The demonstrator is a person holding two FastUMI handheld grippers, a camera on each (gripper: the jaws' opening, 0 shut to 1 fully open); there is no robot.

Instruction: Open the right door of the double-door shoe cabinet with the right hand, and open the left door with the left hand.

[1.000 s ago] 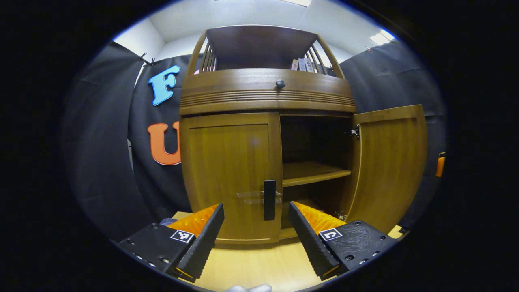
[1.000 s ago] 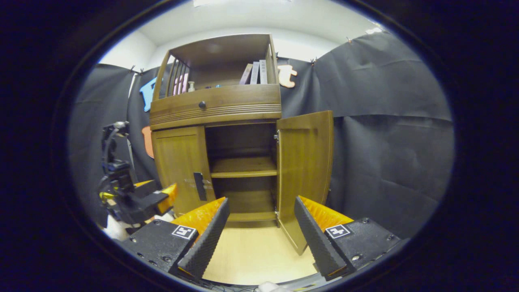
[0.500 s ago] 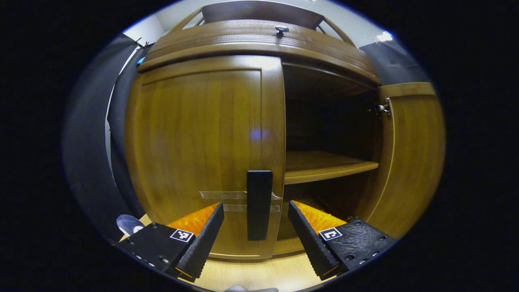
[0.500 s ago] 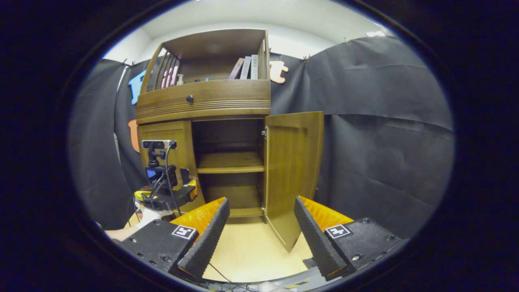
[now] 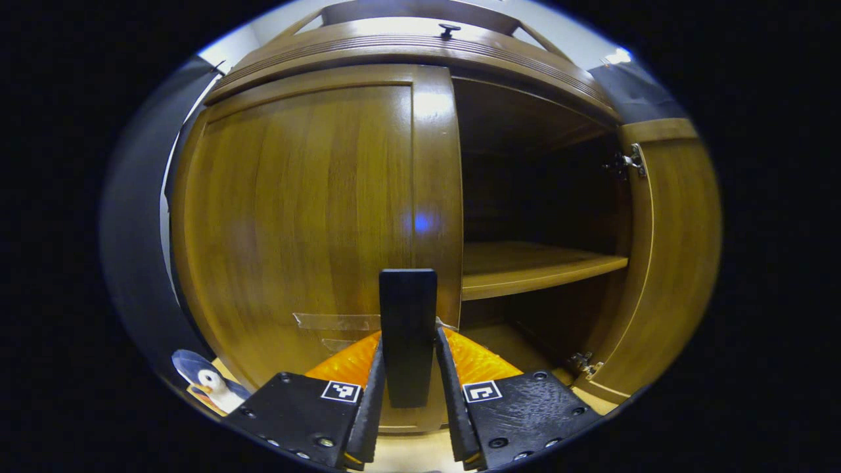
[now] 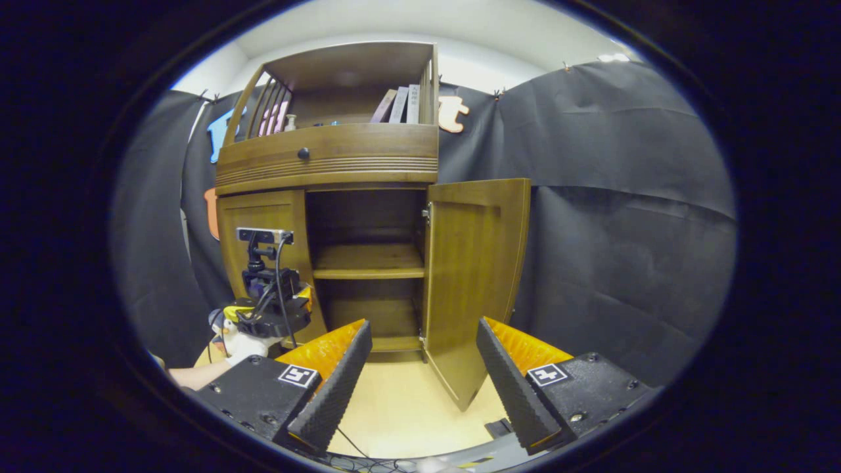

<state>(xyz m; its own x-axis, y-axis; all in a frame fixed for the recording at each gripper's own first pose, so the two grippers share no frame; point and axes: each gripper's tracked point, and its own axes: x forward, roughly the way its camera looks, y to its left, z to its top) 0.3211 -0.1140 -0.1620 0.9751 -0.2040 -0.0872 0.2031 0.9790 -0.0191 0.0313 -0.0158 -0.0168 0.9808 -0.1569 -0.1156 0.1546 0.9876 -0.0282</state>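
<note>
Wooden left door is shut, and the left hand-held gripper squeezes its black handle. The right hand-held gripper is open, holding nothing. A crooked pull might make the fingers slip off.

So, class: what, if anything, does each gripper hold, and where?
Left gripper clamps the left door's black handle at its lower end; right gripper holds nothing.

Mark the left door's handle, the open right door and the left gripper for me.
left door's handle (image 5: 408, 315), left gripper view, upper bar.
open right door (image 6: 474, 276), right gripper view, inner panel.
left gripper (image 5: 408, 387), left gripper view, between fingertips.
</note>
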